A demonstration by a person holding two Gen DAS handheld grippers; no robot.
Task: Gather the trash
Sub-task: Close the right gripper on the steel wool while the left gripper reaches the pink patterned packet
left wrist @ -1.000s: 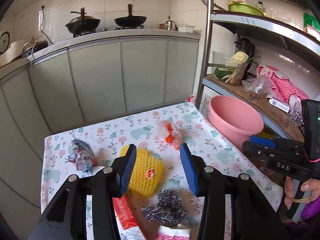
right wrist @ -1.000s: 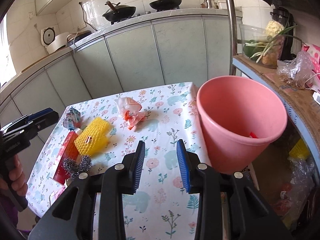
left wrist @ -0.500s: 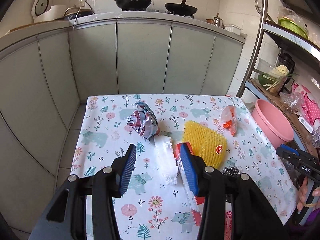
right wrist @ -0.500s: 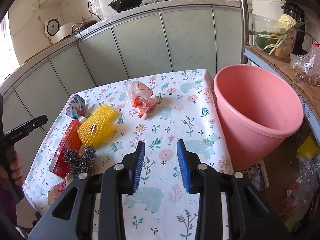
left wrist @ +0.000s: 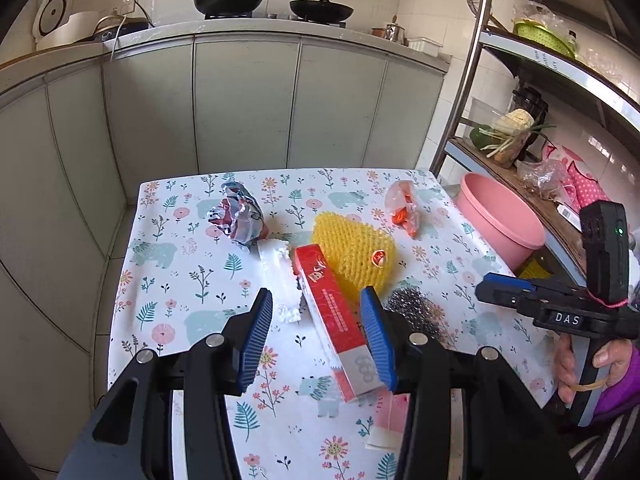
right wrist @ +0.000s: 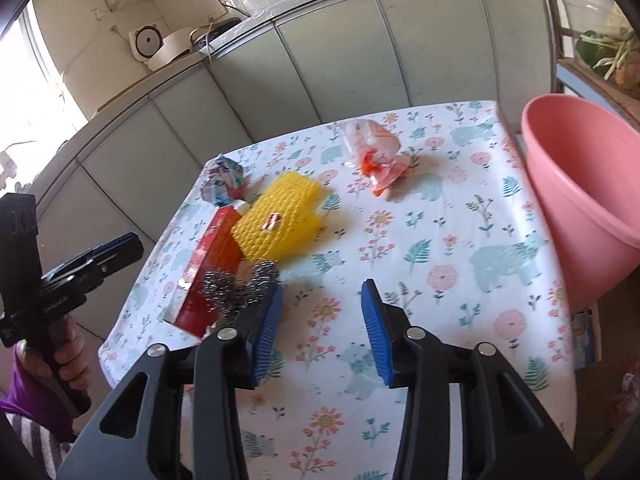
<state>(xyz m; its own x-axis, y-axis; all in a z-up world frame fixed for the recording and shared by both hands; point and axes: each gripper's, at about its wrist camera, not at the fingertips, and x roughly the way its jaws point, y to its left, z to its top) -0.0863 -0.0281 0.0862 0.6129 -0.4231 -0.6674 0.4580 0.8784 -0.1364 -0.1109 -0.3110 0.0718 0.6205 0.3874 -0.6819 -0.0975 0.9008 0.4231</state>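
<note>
Trash lies on the floral table: a crumpled foil wrapper, a white foam scrap, a long red box, a yellow foam net, steel wool and an orange-and-clear plastic bag. My left gripper hangs open over the red box; its right pad is beside the box and the left pad is well clear. My right gripper has its jaws opening, with only tablecloth between them. The steel wool sits just beyond its left finger. The pink bucket stands off the table's right edge.
A pink paper slip lies near the table's front edge. Grey cabinets run behind the table. A metal shelf rack with vegetables and bags stands right of the bucket. A person's hand grips the right tool's handle.
My left gripper has drifted from the white scrap to over the red box. My right gripper has moved left and lower toward the steel wool, and its jaws have widened.
</note>
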